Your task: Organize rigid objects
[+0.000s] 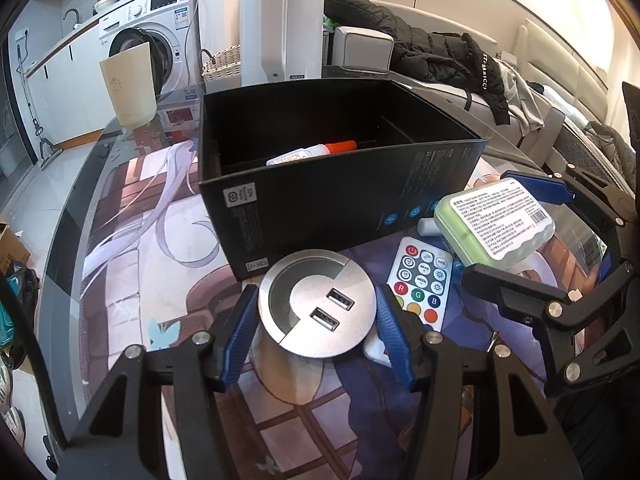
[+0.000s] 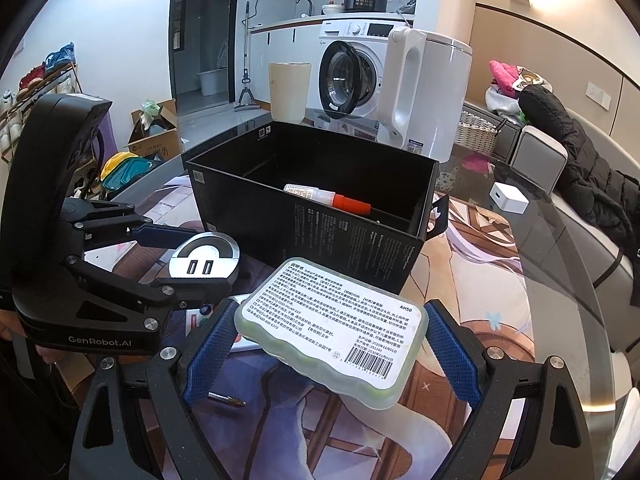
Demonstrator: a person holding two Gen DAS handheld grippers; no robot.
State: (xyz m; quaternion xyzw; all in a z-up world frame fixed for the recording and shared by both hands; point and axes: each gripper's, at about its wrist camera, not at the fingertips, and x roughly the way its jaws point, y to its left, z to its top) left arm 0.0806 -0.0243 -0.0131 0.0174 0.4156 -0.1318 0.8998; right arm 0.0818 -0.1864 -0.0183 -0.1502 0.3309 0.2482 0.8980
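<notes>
Grippers both loaded, side by side in front of the black box [image 1: 340, 184]. Left gripper [image 1: 316, 320] clamps a round silver USB desk hub [image 1: 318, 304] btwn its blue pads; two USB ports face up, and the hub's lower body sits low, near the printed desk mat [image 1: 132, 248]. Right gripper [image 2: 332, 340] clenches a pale green plastic case [image 2: 332, 328] w/ a white label + barcode on top, tilted and held above the mat, just short of the box's near wall. Box is open-topped w/ an inner divider; a white tube w/ orange cap [image 2: 328, 197] lies inside. White LED remote [image 1: 422, 280] w/ R/G/B buttons lies flat on the mat btwn the two grippers, partly under the left gripper's right finger. White kettle [image 2: 424, 88] and beige cup [image 2: 289, 90] stand behind the box. Small white cube adapter [image 2: 509, 197] rests on the glass table [image 2: 568, 280], well apart to the right.
</notes>
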